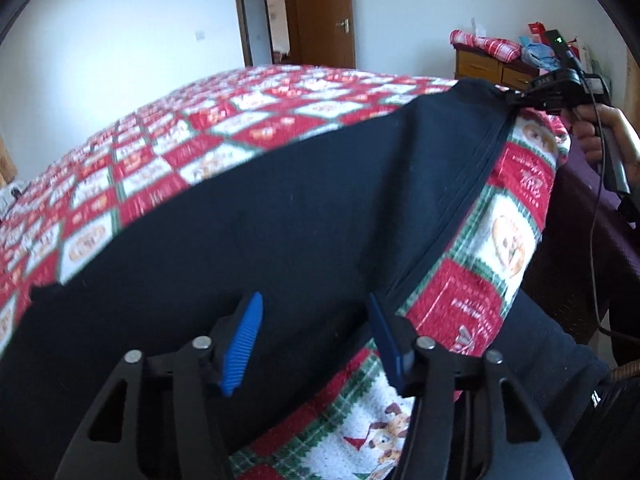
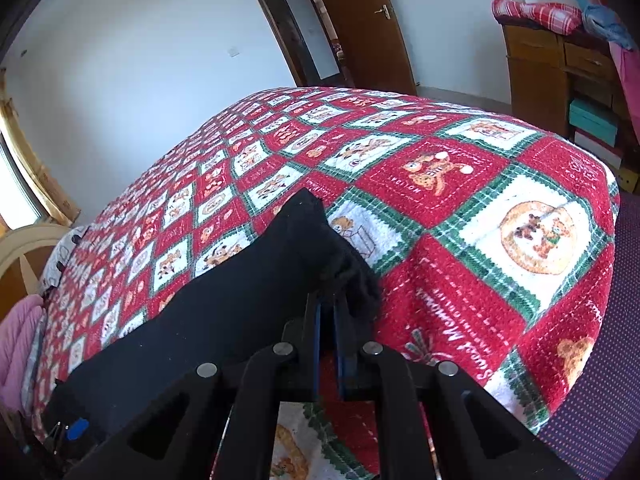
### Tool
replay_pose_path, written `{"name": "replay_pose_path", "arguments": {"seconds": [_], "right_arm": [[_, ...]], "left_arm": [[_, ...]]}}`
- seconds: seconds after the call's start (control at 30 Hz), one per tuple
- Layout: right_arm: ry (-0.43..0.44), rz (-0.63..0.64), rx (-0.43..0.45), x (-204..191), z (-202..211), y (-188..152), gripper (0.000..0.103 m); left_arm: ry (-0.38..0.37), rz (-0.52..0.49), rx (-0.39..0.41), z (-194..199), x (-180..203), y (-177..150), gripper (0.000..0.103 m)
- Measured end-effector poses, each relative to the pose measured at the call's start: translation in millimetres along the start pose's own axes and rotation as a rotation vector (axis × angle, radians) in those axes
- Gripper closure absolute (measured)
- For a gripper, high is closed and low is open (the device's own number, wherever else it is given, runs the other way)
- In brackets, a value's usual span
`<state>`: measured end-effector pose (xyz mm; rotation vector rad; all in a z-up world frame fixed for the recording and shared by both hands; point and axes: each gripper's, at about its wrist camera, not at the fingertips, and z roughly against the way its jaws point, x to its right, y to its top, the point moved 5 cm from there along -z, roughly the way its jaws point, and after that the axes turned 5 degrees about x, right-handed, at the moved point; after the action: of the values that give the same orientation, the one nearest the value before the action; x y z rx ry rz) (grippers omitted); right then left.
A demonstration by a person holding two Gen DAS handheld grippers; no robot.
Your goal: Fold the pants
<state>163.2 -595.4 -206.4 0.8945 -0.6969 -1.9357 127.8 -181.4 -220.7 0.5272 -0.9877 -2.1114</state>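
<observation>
Dark navy pants (image 1: 280,208) lie stretched along the near edge of a bed with a red, white and green patchwork blanket (image 1: 208,120). My left gripper (image 1: 316,320) is open, its blue pads on either side of the pants' near edge, not closed on it. My right gripper (image 1: 516,98) shows at the far right of the left wrist view, pinching the pants' corner. In the right wrist view the right gripper (image 2: 328,308) is shut on a bunched end of the pants (image 2: 248,300), held just above the blanket (image 2: 480,216).
A wooden dresser (image 2: 536,68) with folded red cloth on top stands at the right wall. A brown door (image 2: 360,28) stands open behind the bed. A purple patterned floor covering (image 2: 600,380) lies to the right. Pink fabric (image 2: 16,336) sits at the bed's left.
</observation>
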Motion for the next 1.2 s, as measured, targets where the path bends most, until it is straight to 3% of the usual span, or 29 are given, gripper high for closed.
{"name": "replay_pose_path", "arguments": {"seconds": [0.1,0.27,0.4,0.6,0.67,0.73,0.97,1.2], "right_arm": [[-0.015,0.021,0.008,-3.4,0.3,-0.9,0.097],[0.046,-0.070,-0.007,9.0,-0.1,2.4,0.098],[0.055,-0.078,-0.008,6.8,0.0,3.0,0.098],[0.065,-0.066,-0.006,-0.9,0.5,0.7,0.098],[0.068,-0.071,-0.002,-0.2,1.1,1.5,0.098],[0.068,-0.080,0.006,1.8,2.6,2.5,0.098],[0.060,-0.066,0.037,3.8,13.8,14.4,0.098],[0.098,-0.104,-0.006,11.1,9.9,14.0,0.098]], "left_arm": [[-0.004,-0.004,0.004,3.2,1.5,-1.0,0.046],[-0.019,-0.023,0.019,8.7,12.6,-0.9,0.046],[0.002,-0.078,-0.019,-1.2,21.9,-2.6,0.046],[0.023,-0.065,-0.031,-5.0,18.9,1.2,0.066],[0.009,-0.061,-0.030,-2.5,17.8,1.6,0.087],[0.006,-0.067,-0.029,0.8,20.7,2.4,0.094],[-0.043,-0.061,0.005,7.0,23.6,5.2,0.096],[-0.063,-0.028,0.012,7.0,20.2,-3.0,0.098]]}}
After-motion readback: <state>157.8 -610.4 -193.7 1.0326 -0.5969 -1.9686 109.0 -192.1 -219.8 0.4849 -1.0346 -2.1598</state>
